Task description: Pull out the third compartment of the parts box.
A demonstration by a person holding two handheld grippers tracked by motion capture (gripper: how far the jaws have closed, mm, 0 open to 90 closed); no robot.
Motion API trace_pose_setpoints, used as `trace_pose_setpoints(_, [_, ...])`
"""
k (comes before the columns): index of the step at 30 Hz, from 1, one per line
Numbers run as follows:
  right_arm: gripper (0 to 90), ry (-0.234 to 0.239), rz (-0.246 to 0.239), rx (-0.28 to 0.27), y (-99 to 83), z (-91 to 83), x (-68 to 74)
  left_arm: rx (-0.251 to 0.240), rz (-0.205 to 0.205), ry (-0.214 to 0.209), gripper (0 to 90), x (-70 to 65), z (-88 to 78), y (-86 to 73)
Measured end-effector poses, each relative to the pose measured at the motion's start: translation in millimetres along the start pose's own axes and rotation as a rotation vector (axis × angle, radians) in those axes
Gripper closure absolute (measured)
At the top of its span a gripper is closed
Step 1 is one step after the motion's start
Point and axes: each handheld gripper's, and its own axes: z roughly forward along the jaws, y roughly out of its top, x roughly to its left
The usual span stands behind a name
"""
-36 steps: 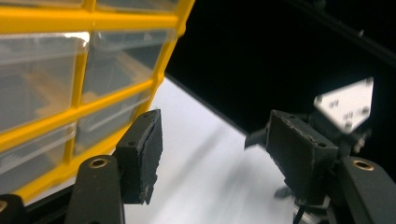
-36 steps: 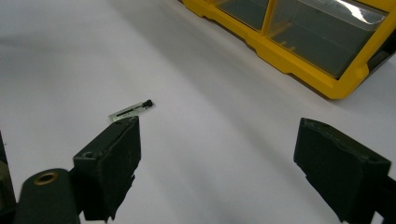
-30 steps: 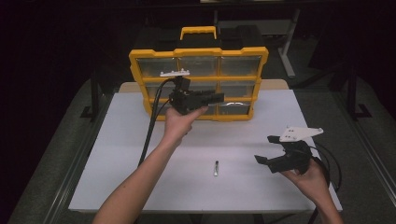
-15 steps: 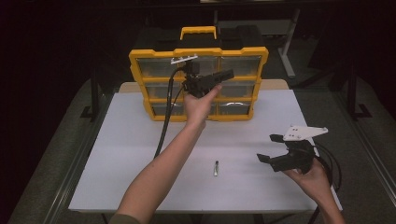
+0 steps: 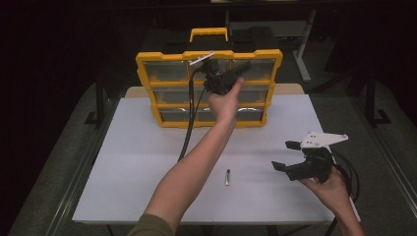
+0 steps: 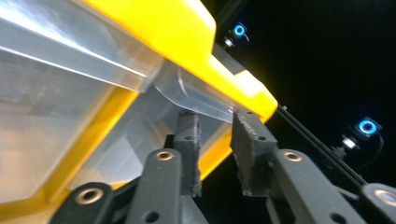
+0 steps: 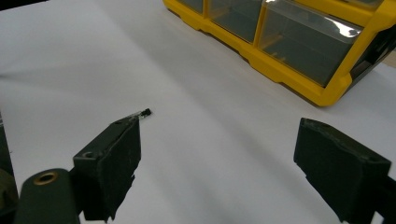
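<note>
A yellow drawer organizer (image 5: 147, 88) stands upright at the back of the white table (image 5: 137, 162). My left gripper (image 5: 243, 69) is raised to its top right drawer. In the left gripper view the jaws have just been closing. They stand narrow at my left gripper (image 6: 215, 121), with the clear drawer's pull lip (image 6: 196, 95) at their tips, under the yellow frame (image 6: 154, 23). My right gripper (image 5: 285, 156) hovers open over the table at the right, nothing between its jaws. In the right gripper view my right gripper (image 7: 217, 149) faces a small dark screw (image 7: 144, 112), which lies loose mid-table (image 5: 227, 177).
The left gripper's black cable (image 5: 189, 123) hangs down in front of the organizer onto the table. The organizer's lower right corner (image 7: 327, 93) is near the right gripper. Dark floor and stand legs surround the table.
The left hand has risen and moved right along the organizer's front, from the middle row to the top right drawer, and its jaws have narrowed. The right hand has kept still.
</note>
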Motion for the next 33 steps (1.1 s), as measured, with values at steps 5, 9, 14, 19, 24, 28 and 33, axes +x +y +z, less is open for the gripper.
trace_pose_setpoints(5, [14.2,0.001,0.002,-0.005,1.0,-0.7,0.4,-0.042,-0.004,-0.008,77.7,2.5,-0.1,-2.3])
trace_pose_setpoints(9, [14.2,0.008,0.0,-0.003,2.1,0.7,1.8,-0.062,-0.032,-0.014,78.4,3.0,-0.8,-5.0])
trace_pose_setpoints(14, [14.2,0.011,-0.005,-0.002,1.8,1.8,2.7,-0.076,-0.055,-0.026,78.5,3.7,-5.0,-7.4])
trace_pose_setpoints(19, [14.3,0.016,0.005,-0.008,1.9,1.1,0.9,-0.08,-0.085,-0.047,78.8,3.5,-10.8,-10.9])
trace_pose_setpoints(24, [14.3,0.022,0.001,-0.005,2.1,3.1,1.2,-0.076,-0.095,-0.065,78.9,2.6,-14.3,-13.1])
trace_pose_setpoints(28, [14.3,0.026,0.007,-0.001,1.8,4.8,0.8,-0.066,-0.097,-0.078,79.0,-0.5,-20.2,-15.7])
trace_pose_setpoints(33, [14.3,0.028,0.009,0.004,1.0,6.6,0.5,-0.056,-0.092,-0.096,79.1,-4.4,-28.5,-19.4])
